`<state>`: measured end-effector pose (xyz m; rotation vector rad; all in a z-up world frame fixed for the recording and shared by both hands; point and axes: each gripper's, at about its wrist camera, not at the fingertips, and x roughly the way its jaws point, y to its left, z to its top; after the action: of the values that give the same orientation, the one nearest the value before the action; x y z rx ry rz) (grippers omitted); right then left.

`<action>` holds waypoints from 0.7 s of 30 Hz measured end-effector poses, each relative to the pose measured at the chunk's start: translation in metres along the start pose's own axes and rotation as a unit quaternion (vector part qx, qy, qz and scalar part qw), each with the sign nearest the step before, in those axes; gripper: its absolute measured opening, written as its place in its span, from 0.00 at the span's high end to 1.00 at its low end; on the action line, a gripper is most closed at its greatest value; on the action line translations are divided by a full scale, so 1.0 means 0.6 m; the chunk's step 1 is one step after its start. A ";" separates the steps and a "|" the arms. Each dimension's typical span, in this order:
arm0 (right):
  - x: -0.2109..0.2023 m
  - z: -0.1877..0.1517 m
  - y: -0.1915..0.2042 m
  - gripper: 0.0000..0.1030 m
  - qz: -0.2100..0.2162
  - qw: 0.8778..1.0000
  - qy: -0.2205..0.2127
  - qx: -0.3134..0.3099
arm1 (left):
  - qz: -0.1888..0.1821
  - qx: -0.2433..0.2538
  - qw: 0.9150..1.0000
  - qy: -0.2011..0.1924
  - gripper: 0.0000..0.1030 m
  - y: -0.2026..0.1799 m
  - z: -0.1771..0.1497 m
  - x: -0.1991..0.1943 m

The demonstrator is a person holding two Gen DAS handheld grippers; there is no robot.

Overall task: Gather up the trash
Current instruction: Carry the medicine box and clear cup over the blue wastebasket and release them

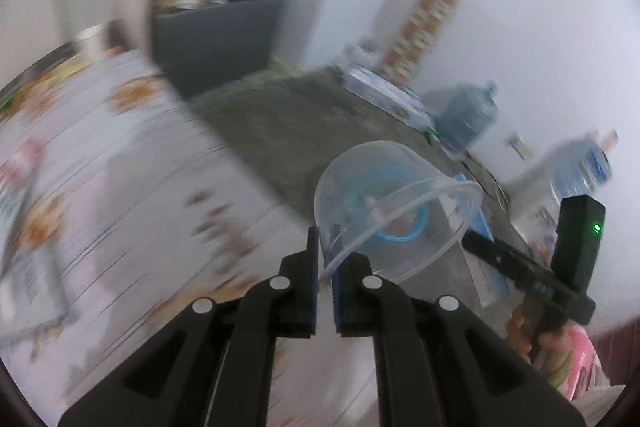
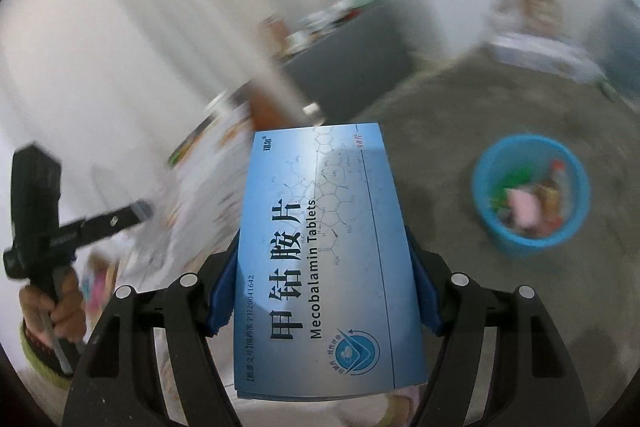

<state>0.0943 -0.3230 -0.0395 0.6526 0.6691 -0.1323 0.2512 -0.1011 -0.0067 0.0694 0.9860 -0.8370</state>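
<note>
In the left wrist view, the patterned cloth (image 1: 132,163) covers the surface on the left side, very blurred. To the right of it lies the grey floor (image 1: 280,123). The left gripper (image 1: 326,255) is closed on the rim of a clear plastic cup (image 1: 396,203); the thin wall of the cup sits between the two pads. The cup is tilted on its side, its mouth turned toward the right, and I can see nothing inside it. Through its clear wall a blue ring shows, which seems to be the blue bin on the floor behind, but it is too blurred to be sure. Farther right of the cup, near the wall, stands a large blue water bottle (image 1: 468,115). At the right edge, the other gripper appears from the side, with a hand on its handle.

In the right wrist view, a hand (image 2: 52,303) at the left edge holds the other gripper's handle. In the middle, the right gripper (image 2: 324,287) is clamped on a blue medicine box (image 2: 324,259), printed "Mecobalamin Tablets"; the blue pads press on its two long sides and the box stands out forward. To the right of the box, on the grey floor, stands the blue bin (image 2: 532,239), well apart from the box. The bin holds mixed trash: something pink, something green, and some orange or brown wrappers, all blurred.
</note>
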 end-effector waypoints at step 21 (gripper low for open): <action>0.218 0.127 -0.436 0.34 -0.108 0.963 0.089 0.229 | -0.002 -0.066 0.951 0.302 0.94 -0.151 0.106 0.679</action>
<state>0.1551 -0.5652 -0.2104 1.0437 0.8935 -0.4455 0.3487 -0.4311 -0.2511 0.2187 1.6157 -0.7644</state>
